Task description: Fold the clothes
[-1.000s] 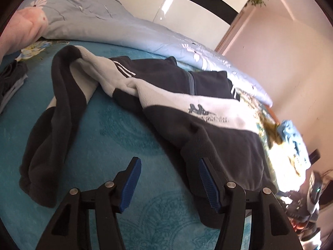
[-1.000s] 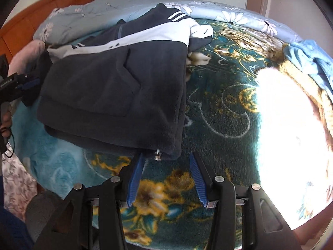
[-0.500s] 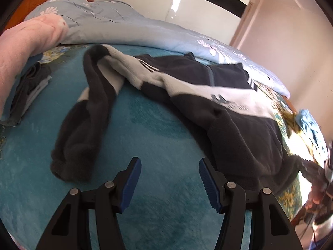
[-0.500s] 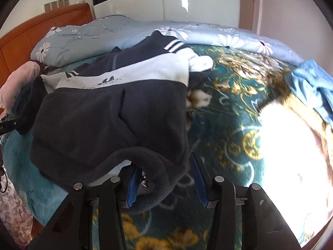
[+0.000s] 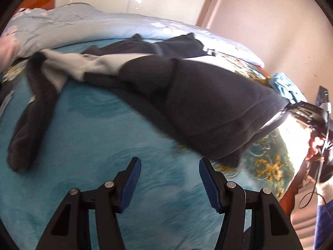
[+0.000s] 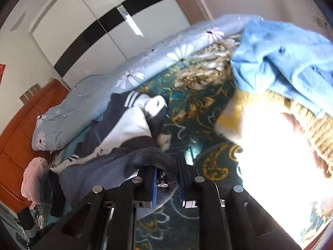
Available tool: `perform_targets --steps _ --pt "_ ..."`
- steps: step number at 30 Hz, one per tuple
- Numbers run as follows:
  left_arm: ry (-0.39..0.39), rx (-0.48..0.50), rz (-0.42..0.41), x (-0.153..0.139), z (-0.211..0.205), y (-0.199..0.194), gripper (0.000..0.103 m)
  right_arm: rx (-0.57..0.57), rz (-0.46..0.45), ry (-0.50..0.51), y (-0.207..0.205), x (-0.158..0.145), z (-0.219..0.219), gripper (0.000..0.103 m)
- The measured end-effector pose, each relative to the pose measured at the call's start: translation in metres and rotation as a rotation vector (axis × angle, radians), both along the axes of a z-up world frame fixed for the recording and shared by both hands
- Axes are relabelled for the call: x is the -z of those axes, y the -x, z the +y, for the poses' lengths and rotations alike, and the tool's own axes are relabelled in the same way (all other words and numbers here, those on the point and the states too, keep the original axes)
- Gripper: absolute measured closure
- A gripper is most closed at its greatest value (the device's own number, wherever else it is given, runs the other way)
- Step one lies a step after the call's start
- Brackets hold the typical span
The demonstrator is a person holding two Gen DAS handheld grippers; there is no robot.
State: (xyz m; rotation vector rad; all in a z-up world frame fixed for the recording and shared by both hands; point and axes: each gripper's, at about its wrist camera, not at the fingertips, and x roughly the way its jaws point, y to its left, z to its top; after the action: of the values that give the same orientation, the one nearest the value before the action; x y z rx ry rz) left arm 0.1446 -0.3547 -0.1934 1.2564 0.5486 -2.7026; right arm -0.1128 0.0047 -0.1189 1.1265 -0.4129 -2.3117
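Motion blur softens much of the left wrist view: the lower edge of the dark fleece jacket smears into the teal blanket beneath it, so where cloth meets the bed cannot be told. At the right edge, the right tongs appear only as a dark shape half lost in sun glare. In the right wrist view a white, overexposed patch hides the bed's surface at lower right. The jacket's hem drapes over the blue pads, covering their tips. The light blue garment is cut off by the frame's edge.
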Motion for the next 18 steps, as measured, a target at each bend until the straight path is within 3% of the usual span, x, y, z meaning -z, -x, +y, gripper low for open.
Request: perform_targets --steps 8,12,18 --pt "-0.018 0.07 -0.045 0.016 0.032 0.039 0.041 0.013 -0.109 0.042 0.009 0.024 0.006 0.085" --pt "0.046 -0.027 -0.021 0.013 0.027 0.043 0.041 -0.003 -0.11 0.02 0.007 0.024 0.005 0.085" --pt "-0.002 -0.206 0.089 -0.019 -0.026 0.049 0.041 -0.054 -0.062 0.0 0.0 0.007 -0.003 0.085"
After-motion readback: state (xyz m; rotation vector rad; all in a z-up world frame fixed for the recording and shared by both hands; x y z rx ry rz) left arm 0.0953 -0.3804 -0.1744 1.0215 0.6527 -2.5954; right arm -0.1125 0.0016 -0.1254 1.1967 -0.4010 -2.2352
